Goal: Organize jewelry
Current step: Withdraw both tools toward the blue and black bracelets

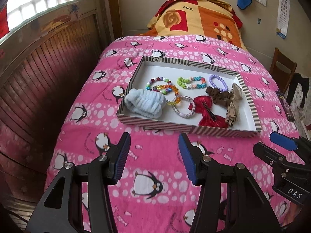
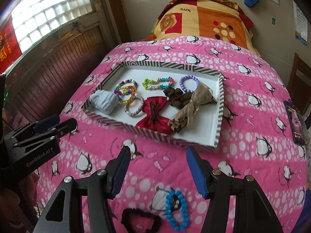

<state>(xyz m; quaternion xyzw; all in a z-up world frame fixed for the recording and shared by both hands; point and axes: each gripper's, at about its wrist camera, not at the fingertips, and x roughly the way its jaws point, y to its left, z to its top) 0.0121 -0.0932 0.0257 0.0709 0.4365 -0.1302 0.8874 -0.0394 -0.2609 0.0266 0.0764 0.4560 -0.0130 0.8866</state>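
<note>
A striped tray sits on the pink penguin bedspread. It holds bead bracelets, a light blue headband, a red bow, a brown scrunchie and a tan bow. A blue bead bracelet and a dark hair tie lie on the bedspread under my right gripper, which is open and empty. My left gripper is open and empty, short of the tray's near edge.
A folded orange and red blanket lies at the bed's head. A wooden wall panel runs along the left. A dark flat packet lies at the bed's right edge. A wooden chair stands at right.
</note>
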